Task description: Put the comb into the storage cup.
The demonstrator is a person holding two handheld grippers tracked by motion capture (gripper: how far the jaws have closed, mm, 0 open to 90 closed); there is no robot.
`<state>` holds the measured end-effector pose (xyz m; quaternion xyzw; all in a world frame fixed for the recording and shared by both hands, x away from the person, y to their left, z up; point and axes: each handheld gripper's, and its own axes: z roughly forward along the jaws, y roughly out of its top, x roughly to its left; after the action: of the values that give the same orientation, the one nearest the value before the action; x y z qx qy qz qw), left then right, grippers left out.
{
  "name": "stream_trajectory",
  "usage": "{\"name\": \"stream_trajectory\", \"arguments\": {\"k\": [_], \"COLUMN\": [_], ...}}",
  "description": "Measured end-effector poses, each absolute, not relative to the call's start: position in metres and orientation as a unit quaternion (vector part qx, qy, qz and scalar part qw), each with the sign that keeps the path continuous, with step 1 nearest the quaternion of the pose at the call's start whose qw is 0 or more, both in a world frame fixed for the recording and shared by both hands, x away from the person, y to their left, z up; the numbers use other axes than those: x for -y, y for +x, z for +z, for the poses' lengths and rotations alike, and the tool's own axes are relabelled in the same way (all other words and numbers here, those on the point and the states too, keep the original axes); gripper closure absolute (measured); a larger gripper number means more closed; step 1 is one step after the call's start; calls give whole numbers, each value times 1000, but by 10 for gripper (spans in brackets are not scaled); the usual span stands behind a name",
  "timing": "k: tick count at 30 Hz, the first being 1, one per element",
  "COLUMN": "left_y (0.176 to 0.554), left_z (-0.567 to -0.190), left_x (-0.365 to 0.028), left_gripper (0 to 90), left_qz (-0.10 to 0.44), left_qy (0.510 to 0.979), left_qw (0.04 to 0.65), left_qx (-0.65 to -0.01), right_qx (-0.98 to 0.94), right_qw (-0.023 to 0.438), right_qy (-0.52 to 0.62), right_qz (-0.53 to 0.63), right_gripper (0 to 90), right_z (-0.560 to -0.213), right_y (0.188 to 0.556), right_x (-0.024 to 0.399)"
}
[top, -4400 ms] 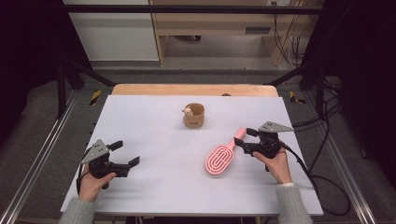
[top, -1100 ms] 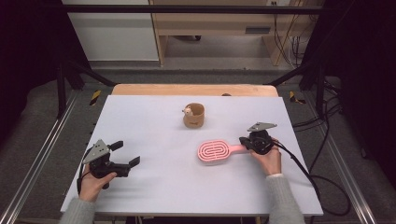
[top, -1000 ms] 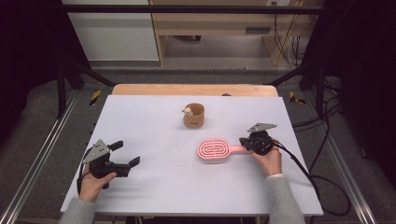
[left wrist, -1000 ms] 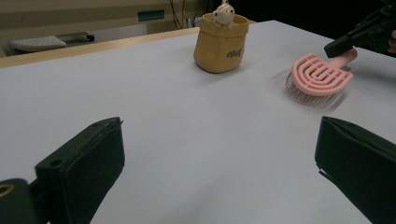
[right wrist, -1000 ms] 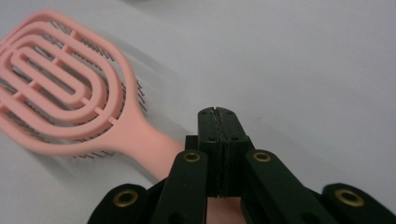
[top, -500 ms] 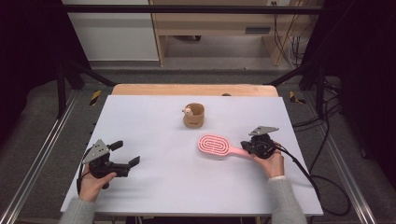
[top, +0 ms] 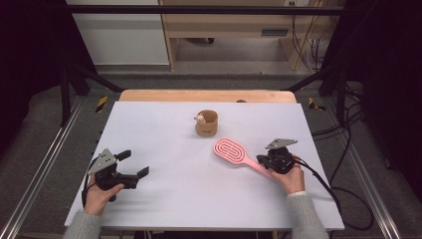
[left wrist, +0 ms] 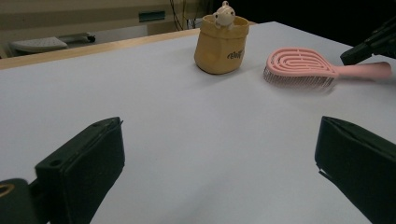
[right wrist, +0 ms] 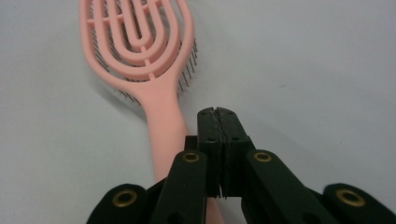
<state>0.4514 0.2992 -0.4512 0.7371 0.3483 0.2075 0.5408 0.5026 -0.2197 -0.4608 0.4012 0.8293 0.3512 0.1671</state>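
Pink slotted-oval hairbrush (top: 234, 152), bristles down, beside the clenched, empty right claw (right wrist: 218, 111); left claw (top: 135, 164) released.

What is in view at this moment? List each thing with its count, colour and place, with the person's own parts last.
hairbrush: 1, pink, right of the table's centre, bristles down, handle running under the right gripper.
cup: 1, tan, with a small pale animal figure at its rim, centre of the table toward the far edge.
table: 1, white top with a wooden far edge.
cables: several, black, on the floor to the right of the table.
left gripper: 1, black, near left of the table, jaws wide apart with nothing between them.
right gripper: 1, black, near right, jaws shut together above the brush handle.
hands: 2, one on each gripper, in grey sleeves.
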Motion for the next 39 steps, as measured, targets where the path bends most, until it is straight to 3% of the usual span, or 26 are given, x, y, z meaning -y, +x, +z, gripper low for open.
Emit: {"name": "stream_trajectory", "arguments": {"k": [28, 34, 39], "left_y": [452, 452, 452], "left_z": [-451, -451, -451], "left_x": [-298, -298, -298], "left_gripper": [14, 14, 14], "left_qz": [208, 208, 208], "left_qy": [738, 739, 739], "left_qw": [540, 539, 539], "left_qx": [-347, -346, -346], "right_qx": [-828, -812, -801], "right_qw": [162, 174, 188], "right_qy": [396, 403, 400], "right_qz": [361, 385, 403], "right_gripper": [848, 720, 471], "right_z": [-457, -444, -433], "right_y": [491, 489, 487], "right_x": [218, 226, 228]}}
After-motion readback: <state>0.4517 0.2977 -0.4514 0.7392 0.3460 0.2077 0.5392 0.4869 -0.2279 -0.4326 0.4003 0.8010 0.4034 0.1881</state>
